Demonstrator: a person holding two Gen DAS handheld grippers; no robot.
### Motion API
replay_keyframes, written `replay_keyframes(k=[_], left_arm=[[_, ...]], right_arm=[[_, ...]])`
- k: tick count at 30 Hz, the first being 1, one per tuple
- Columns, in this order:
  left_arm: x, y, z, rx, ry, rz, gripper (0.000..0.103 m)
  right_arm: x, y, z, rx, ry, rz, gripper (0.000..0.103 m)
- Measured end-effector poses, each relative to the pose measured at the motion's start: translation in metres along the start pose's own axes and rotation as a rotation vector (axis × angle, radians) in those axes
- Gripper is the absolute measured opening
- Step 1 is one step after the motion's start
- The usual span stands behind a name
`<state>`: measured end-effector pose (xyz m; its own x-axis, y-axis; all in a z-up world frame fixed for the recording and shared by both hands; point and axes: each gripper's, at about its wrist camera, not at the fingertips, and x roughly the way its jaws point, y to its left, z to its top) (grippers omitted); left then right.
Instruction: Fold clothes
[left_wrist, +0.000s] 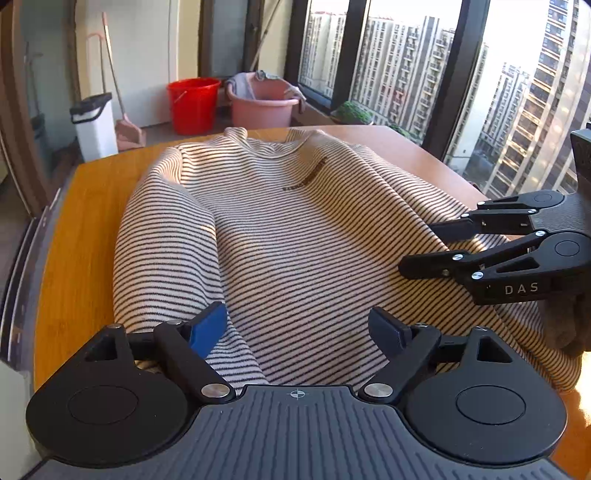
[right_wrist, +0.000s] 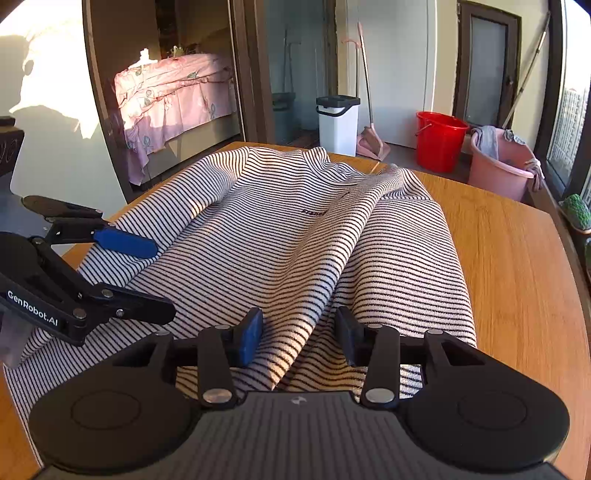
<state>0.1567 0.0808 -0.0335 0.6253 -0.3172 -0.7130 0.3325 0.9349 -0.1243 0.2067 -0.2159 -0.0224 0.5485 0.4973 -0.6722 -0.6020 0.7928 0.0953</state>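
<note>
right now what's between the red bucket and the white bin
A pink dustpan with its long handle leaning on the wall stands between the red bucket and the white bin; the right wrist view shows it best.

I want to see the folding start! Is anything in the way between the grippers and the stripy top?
Nothing visible. The striped top lies spread on the wooden table, and both the left hand-held gripper and right hand-held gripper are open right over its near edge.

The sweater (left_wrist: 295, 236) lies across the worktop (left_wrist: 85, 236) at frame centre, with two buckets (left_wrist: 194, 103) on the floor beyond at upper centre and the bin (left_wrist: 94, 123) upper left.
</note>
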Motion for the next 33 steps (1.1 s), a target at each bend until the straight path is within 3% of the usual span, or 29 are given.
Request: replay_keyframes(k=[8, 12, 15, 18, 21, 23, 26, 28, 29, 33], left_arm=[[-0.033, -0.033, -0.044, 0.092, 0.024, -0.102, 0.097], [-0.039, -0.033, -0.049, 0.138, 0.031, -0.075, 0.097], [-0.037, -0.025, -0.044, 0.1, 0.023, -0.075, 0.097], [-0.044, -0.023, -0.038, 0.059, -0.011, -0.092, 0.097], [-0.047, -0.022, -0.03, 0.015, -0.031, -0.111, 0.097], [-0.045, -0.021, -0.024, -0.019, -0.037, -0.136, 0.098], [-0.04, -0.025, -0.022, -0.043, -0.026, -0.193, 0.099], [-0.034, -0.024, -0.023, -0.035, 0.002, -0.166, 0.1], [-0.032, -0.023, -0.024, -0.032, 0.017, -0.145, 0.1], [-0.03, -0.011, -0.019, -0.052, 0.007, -0.125, 0.1]], right_arm=[[-0.063, 0.016, -0.057, -0.036, 0.001, -0.024, 0.053], [-0.083, 0.02, -0.07, -0.081, 0.01, -0.069, 0.054], [-0.091, 0.012, -0.067, -0.069, 0.003, -0.098, 0.054], [-0.107, 0.0, -0.058, -0.003, -0.064, -0.108, 0.054], [-0.105, -0.006, -0.05, -0.015, -0.093, -0.234, 0.054], [-0.095, -0.012, -0.047, -0.005, -0.076, -0.286, 0.059], [-0.076, -0.02, -0.049, -0.001, -0.021, -0.265, 0.06], [-0.07, -0.021, -0.047, -0.039, -0.007, -0.269, 0.043], [-0.073, -0.021, -0.042, -0.073, -0.017, -0.3, 0.017], [-0.092, -0.04, -0.015, -0.115, -0.096, -0.452, 0.011]])
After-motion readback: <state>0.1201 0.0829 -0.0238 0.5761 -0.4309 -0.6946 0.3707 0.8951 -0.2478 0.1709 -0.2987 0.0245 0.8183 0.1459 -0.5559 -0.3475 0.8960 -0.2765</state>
